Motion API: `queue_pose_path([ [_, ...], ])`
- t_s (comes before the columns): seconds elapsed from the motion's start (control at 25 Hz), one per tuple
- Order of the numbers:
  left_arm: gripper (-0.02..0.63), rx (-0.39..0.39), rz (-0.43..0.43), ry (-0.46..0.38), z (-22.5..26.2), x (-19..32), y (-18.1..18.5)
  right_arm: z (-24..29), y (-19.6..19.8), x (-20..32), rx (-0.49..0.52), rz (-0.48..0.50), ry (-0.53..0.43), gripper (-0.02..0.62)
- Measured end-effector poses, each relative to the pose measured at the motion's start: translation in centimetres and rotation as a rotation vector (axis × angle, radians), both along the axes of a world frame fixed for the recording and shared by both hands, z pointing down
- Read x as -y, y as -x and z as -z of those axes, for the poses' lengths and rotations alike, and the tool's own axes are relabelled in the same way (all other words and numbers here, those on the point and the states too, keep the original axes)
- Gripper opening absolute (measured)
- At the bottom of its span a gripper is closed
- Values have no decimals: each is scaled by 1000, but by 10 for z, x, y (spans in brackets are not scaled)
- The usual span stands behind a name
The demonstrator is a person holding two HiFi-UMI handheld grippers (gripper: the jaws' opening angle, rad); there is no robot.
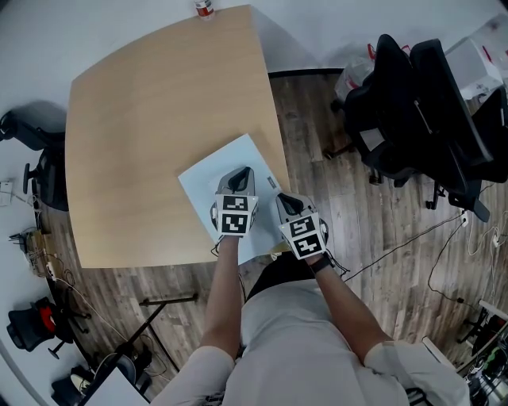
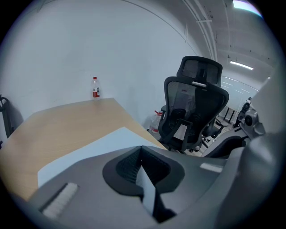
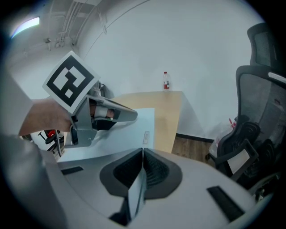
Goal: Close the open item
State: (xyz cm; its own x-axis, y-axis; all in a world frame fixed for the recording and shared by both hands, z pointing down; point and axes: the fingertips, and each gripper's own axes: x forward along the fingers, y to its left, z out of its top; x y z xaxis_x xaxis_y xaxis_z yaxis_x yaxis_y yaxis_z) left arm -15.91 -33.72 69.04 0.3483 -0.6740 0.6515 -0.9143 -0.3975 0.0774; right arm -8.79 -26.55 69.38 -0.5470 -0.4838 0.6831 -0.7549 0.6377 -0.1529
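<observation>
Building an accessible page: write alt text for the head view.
From above, a person holds the left gripper and right gripper side by side at a flat pale rectangular item on the near edge of a wooden table. A bottle stands at the far edge; black office chairs stand alongside.

The left claw (image 1: 241,176) and the right claw (image 1: 286,201) are held side by side and pointed forward, each with its jaws pressed together and nothing gripped between.
</observation>
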Motion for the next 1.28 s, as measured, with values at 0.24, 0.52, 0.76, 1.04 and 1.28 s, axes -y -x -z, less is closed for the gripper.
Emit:
queue_pose_path([
  [0.24, 9, 45, -20, 91, -21, -2, -4, -2, 0, 2, 15, 13, 3, 14],
  [0.52, 9, 56, -27, 146, -30, 0, -5, -7, -1, 3, 40, 19, 12, 14],
  [0.76, 9, 76, -24, 131, -31, 1, -7, -7, -4, 4, 53, 14, 25, 14],
  [1.04, 9, 5, -23, 98, -9, 1, -7, 10, -7, 7, 89, -6, 30, 14],
  [1.28, 9, -48, 66, -1, 37, -12, 10, 53, -7, 15, 139, -20, -69, 14],
])
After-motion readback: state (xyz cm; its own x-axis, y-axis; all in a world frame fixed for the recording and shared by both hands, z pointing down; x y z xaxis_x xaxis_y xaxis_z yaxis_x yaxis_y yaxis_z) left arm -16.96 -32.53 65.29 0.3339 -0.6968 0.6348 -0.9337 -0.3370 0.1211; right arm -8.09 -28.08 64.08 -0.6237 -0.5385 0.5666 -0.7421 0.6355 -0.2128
